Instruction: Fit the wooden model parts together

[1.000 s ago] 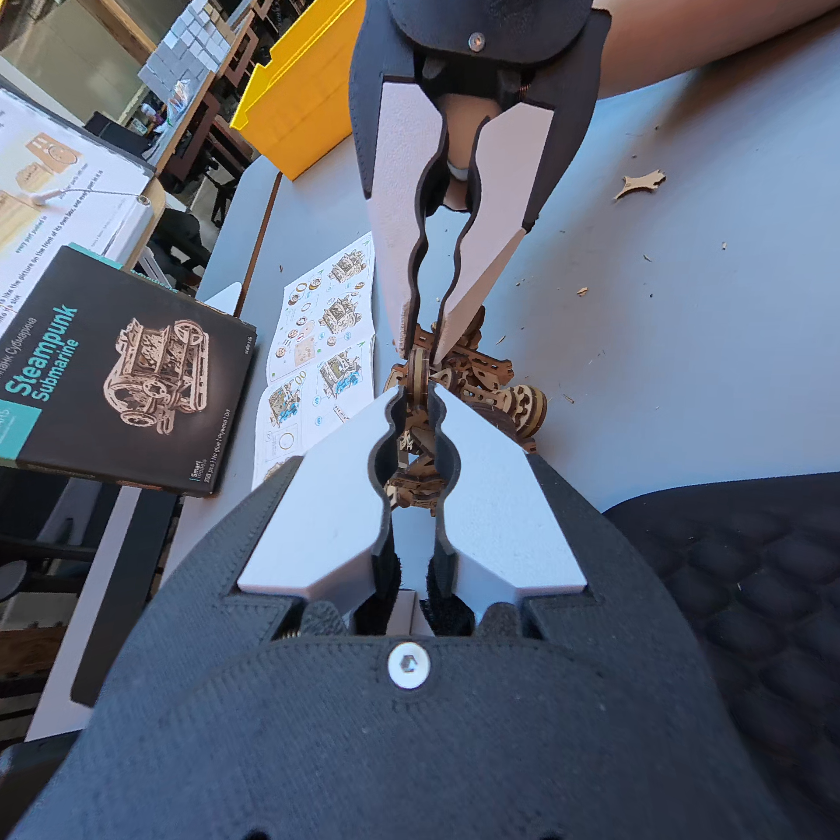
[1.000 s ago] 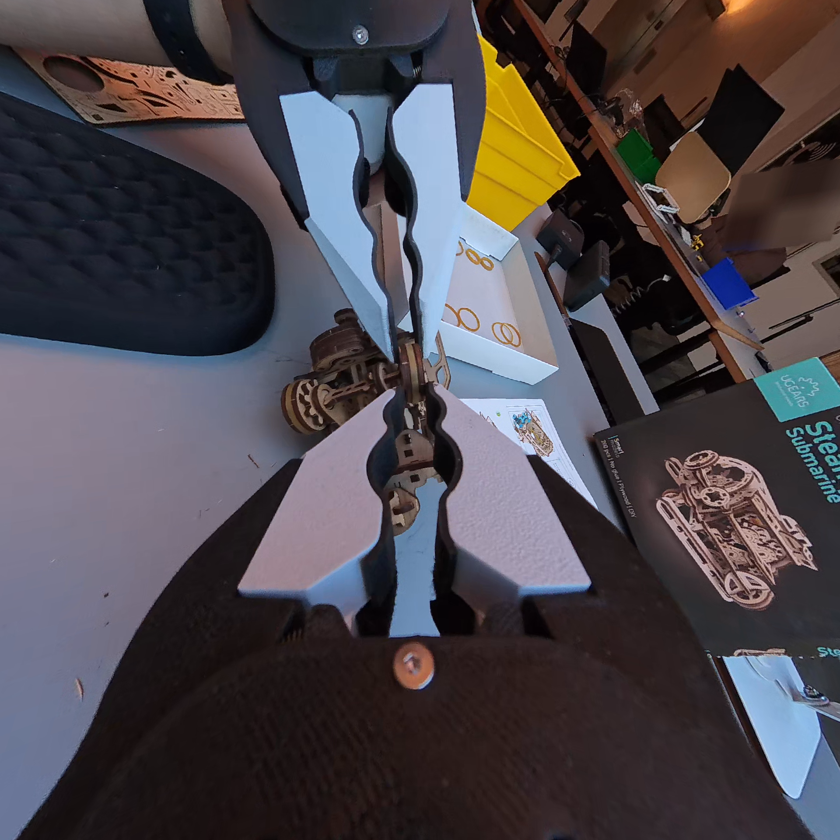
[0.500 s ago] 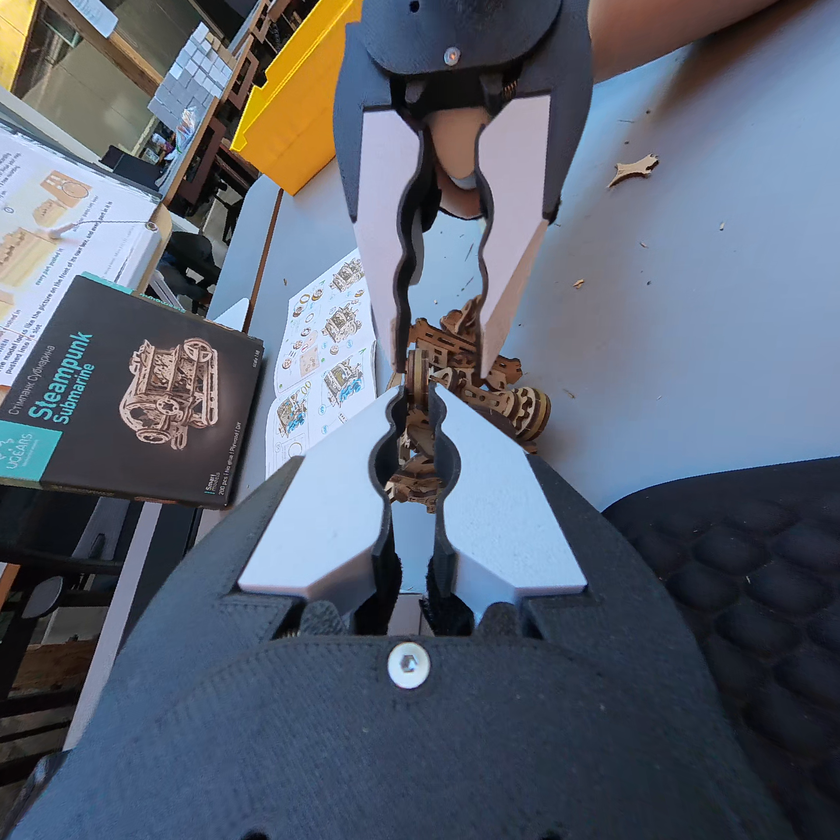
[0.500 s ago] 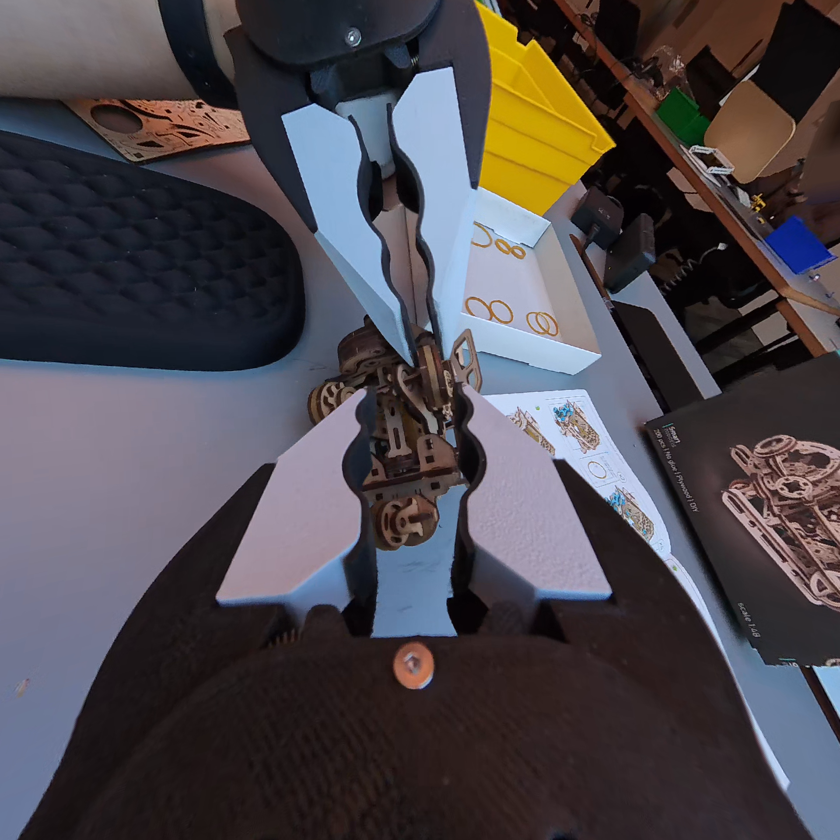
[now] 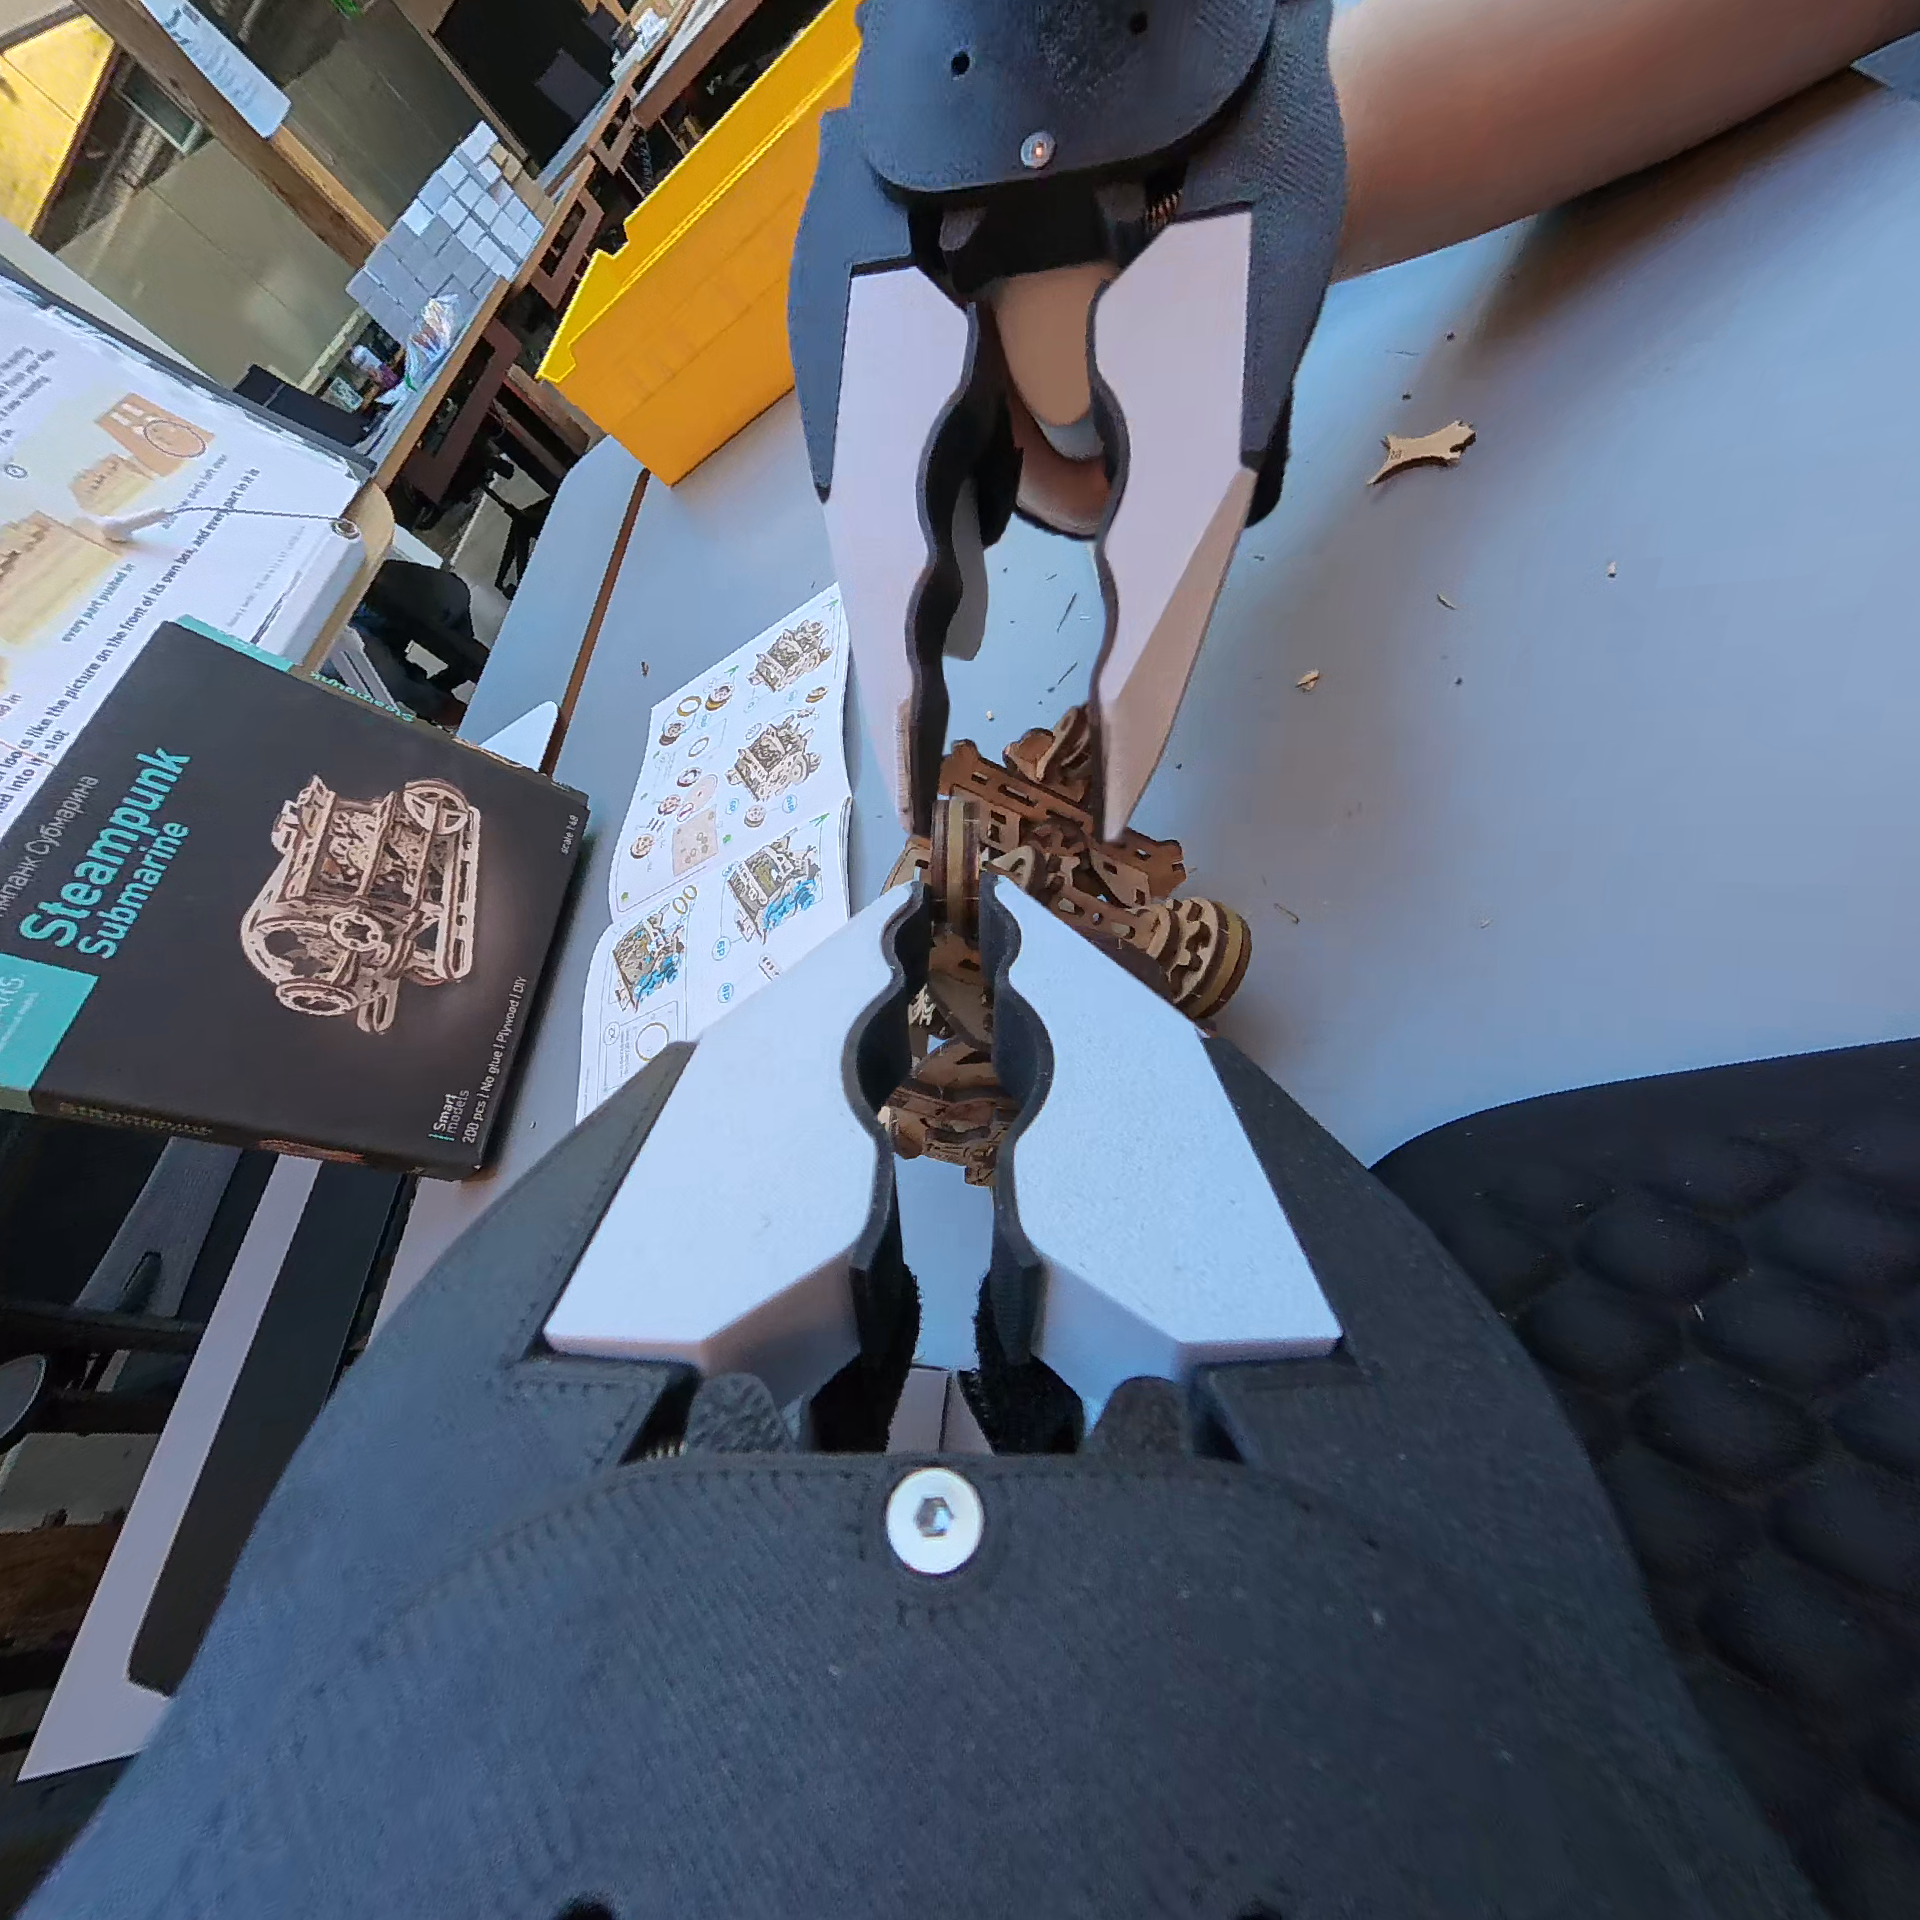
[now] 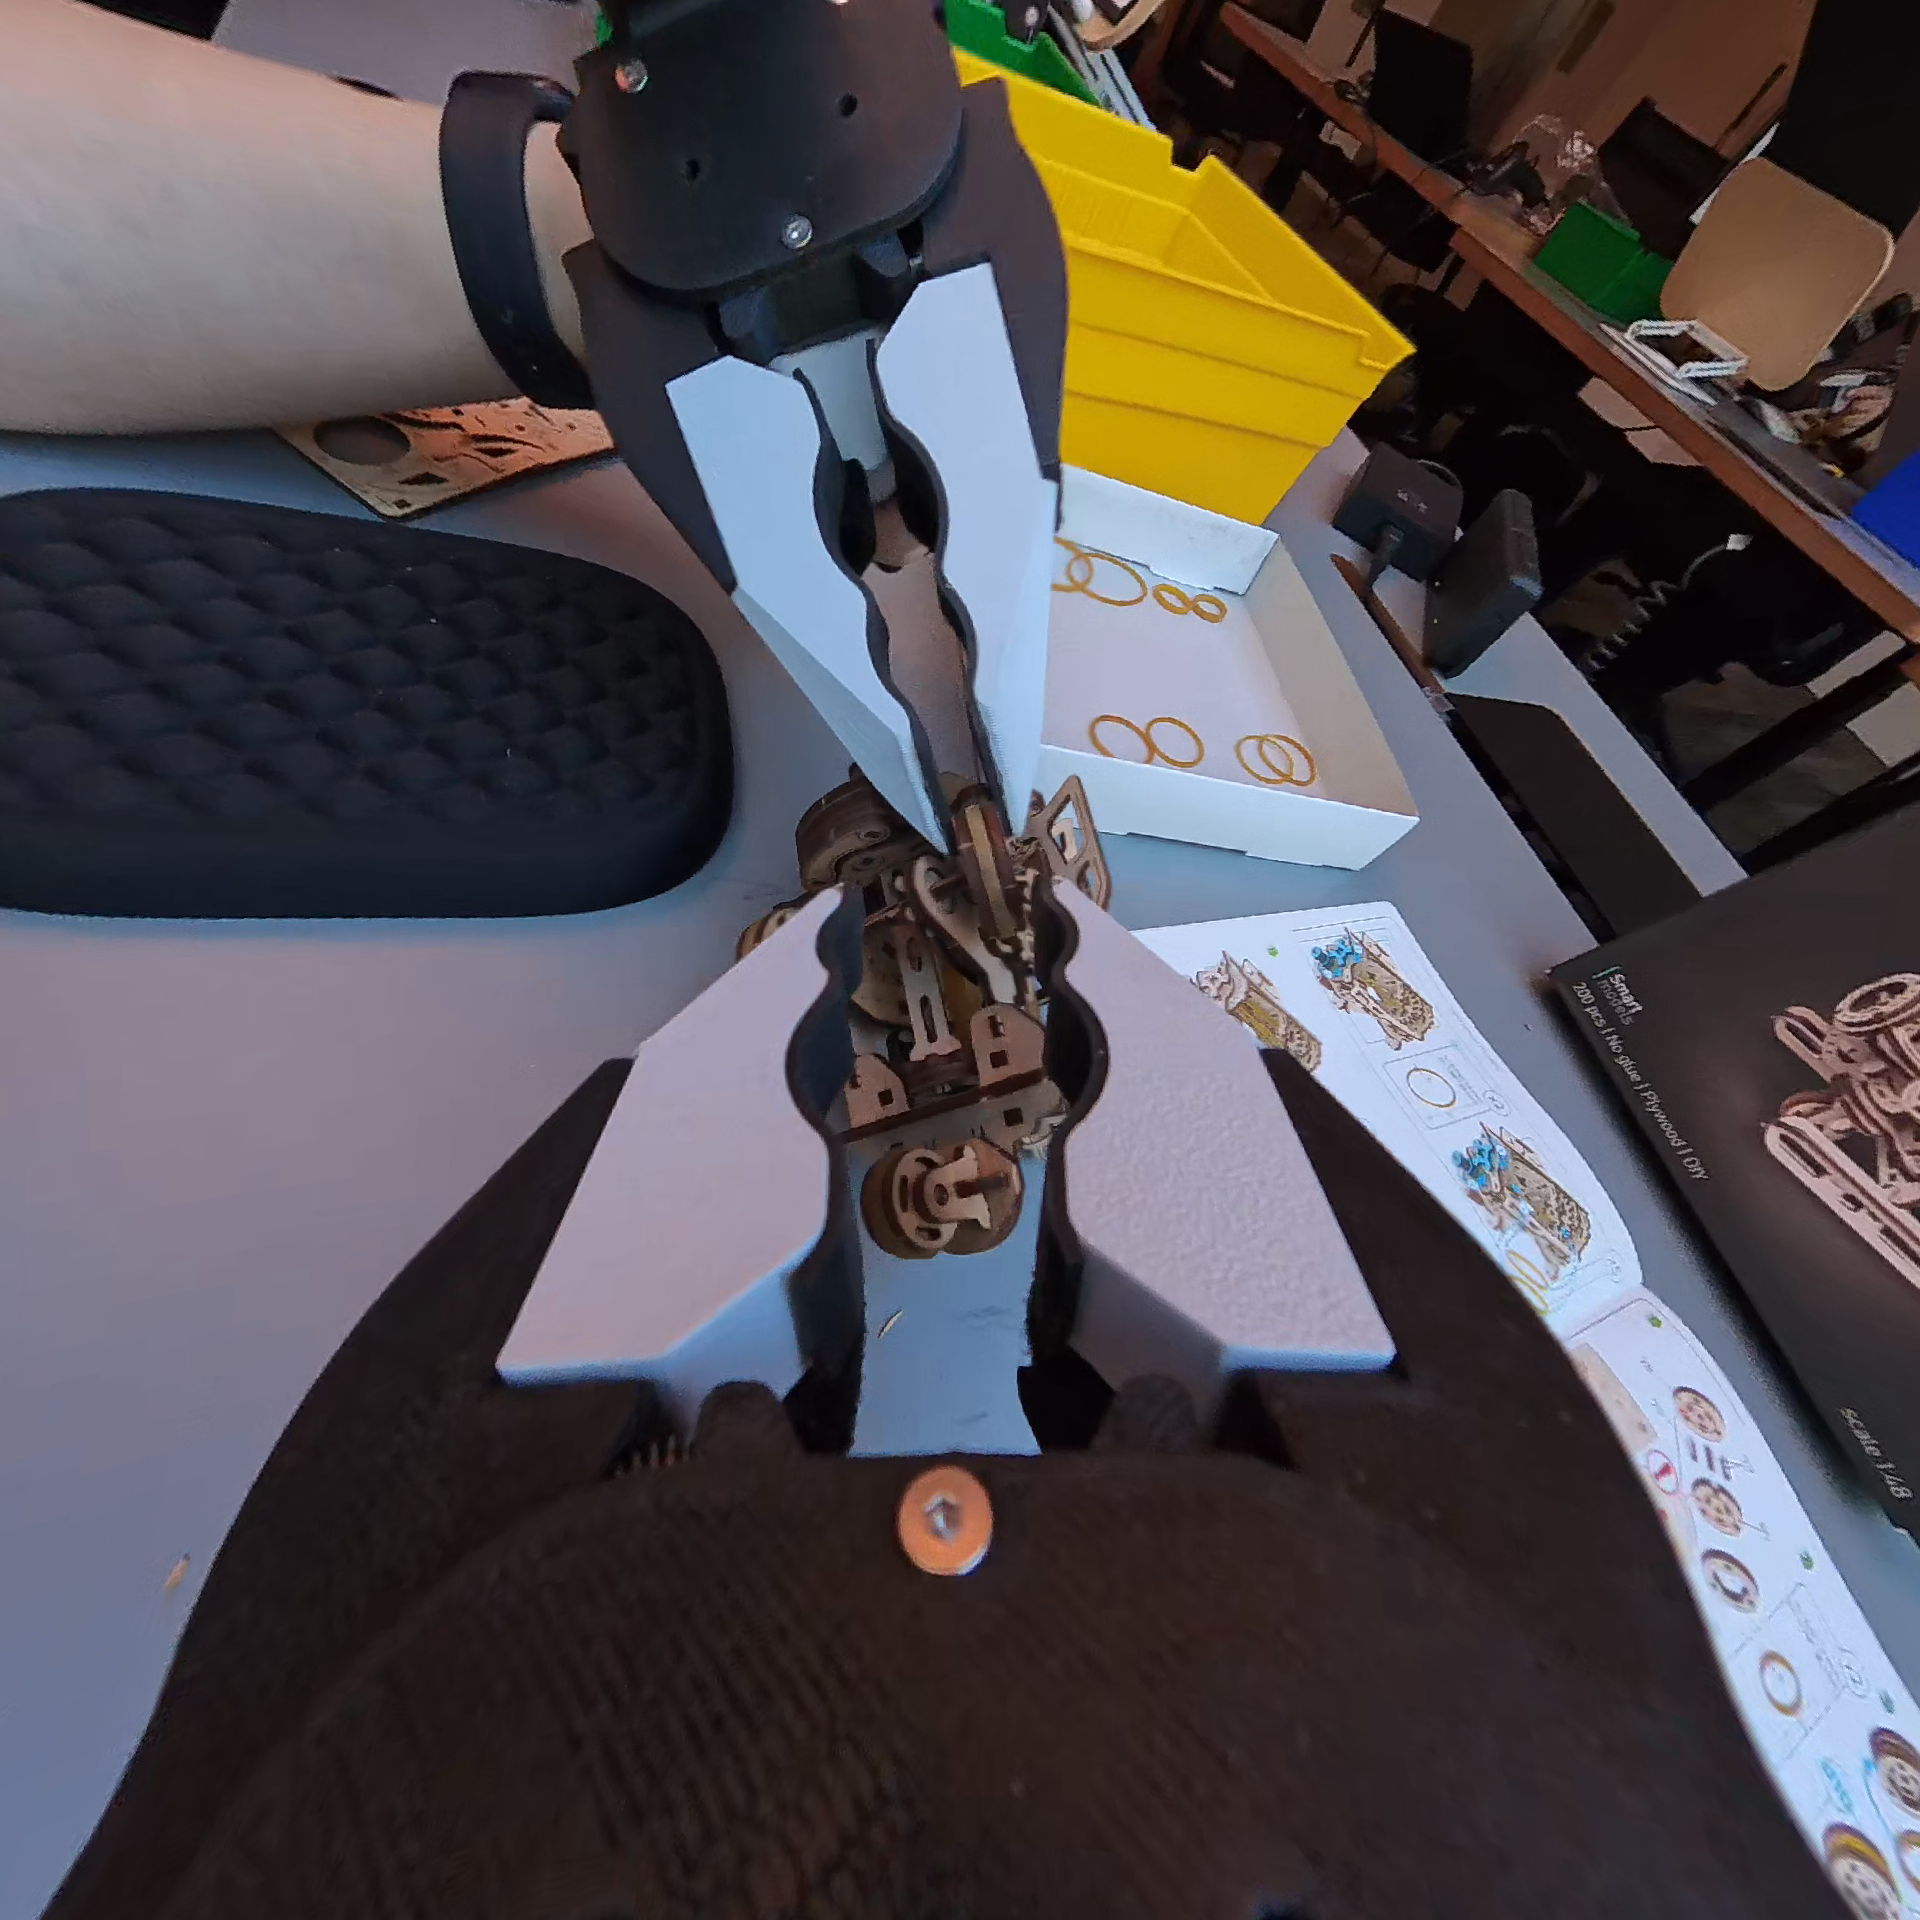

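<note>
A partly built wooden model [image 5: 1143,914] with gears stands on the grey table [image 5: 1558,831]. My left gripper [image 5: 954,899] is shut on a round wooden disc [image 5: 954,842] at the model's top edge. My right gripper [image 6: 951,914] is open, its jaws standing on either side of the model [image 6: 935,1039] without pinching it. In the right wrist view the left gripper [image 6: 966,821] comes in from above and pinches the disc [image 6: 982,842]. In the left wrist view the right gripper [image 5: 1008,810] faces mine with its jaws spread.
An instruction booklet [image 5: 727,831] and a black model box [image 5: 291,914] lie beside the model. A black padded mat [image 5: 1714,1299], a white tray [image 6: 1226,821] with rubber bands, yellow bins [image 6: 1195,291], a cut plywood sheet [image 6: 447,457] and wood scraps [image 5: 1423,452] are around. Less than 4 cm separates the two grippers' tips.
My right gripper, shut at the disc a second ago, has opened and now spans the model. My left gripper has kept its hold on the disc.
</note>
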Action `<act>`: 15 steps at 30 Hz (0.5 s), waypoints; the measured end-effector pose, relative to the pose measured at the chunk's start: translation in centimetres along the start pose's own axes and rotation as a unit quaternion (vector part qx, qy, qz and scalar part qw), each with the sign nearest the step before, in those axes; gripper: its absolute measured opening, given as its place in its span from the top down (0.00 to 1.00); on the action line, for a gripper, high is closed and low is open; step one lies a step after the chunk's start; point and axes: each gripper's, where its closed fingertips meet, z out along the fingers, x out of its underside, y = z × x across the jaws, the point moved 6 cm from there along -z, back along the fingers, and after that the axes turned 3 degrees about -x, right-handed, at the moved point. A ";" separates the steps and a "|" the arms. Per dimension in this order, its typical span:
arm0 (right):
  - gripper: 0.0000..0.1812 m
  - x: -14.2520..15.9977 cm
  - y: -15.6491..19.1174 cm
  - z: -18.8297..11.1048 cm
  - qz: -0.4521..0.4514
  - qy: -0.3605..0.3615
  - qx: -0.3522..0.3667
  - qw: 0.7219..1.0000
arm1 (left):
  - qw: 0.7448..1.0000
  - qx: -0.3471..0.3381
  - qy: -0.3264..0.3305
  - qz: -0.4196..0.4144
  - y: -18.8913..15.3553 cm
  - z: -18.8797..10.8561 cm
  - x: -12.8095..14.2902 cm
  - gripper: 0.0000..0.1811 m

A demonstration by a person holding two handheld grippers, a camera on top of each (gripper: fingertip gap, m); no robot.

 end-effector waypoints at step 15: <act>0.89 -0.2 -0.9 -0.4 -0.015 -0.012 0.000 1.000 | 1.000 -0.002 -0.016 -0.013 0.1 -0.1 0.0 0.96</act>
